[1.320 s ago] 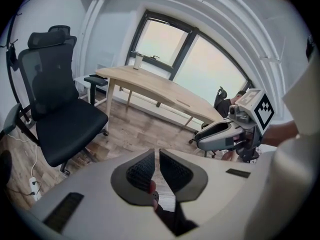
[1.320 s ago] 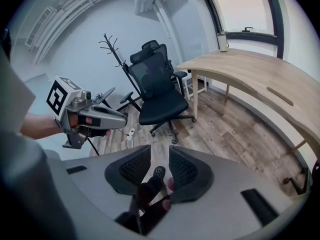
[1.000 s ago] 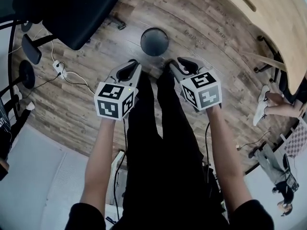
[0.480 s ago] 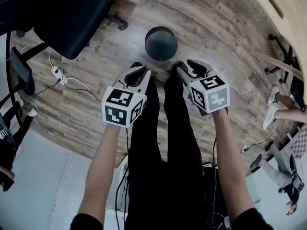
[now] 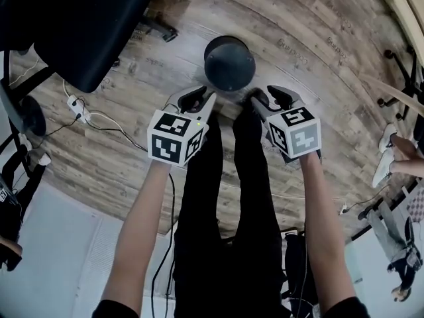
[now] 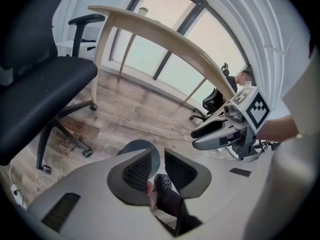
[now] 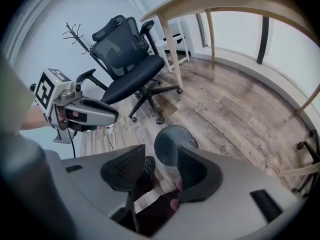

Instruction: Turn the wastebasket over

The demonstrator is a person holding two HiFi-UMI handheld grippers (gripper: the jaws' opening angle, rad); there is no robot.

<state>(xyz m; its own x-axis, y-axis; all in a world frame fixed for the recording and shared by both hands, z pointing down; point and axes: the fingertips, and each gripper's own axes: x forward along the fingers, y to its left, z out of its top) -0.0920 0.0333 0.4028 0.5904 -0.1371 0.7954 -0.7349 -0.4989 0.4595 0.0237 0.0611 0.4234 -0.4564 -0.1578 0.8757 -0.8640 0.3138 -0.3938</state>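
Observation:
A round dark grey wastebasket (image 5: 229, 62) stands on the wood floor just ahead of my shoes. From above I see only its round top, and I cannot tell whether that face is open or closed. My left gripper (image 5: 199, 98) hangs above its near left side and my right gripper (image 5: 266, 96) above its near right side; neither touches it. Both pairs of jaws are opening with nothing between them. In the left gripper view the wastebasket (image 6: 135, 145) shows past the left gripper (image 6: 157, 156). In the right gripper view the wastebasket (image 7: 172, 144) lies beyond the right gripper (image 7: 161, 159).
A black office chair (image 5: 86, 18) stands at the left, with a power strip and cables (image 5: 76, 101) on the floor beside it. A pale wooden desk (image 5: 411, 5) curves along the right. Another person's shoes (image 5: 387, 154) are at the right edge.
Both grippers have sunk toward the wastebasket, which now looks larger and nearer. Their jaws have parted, the left from nearly shut.

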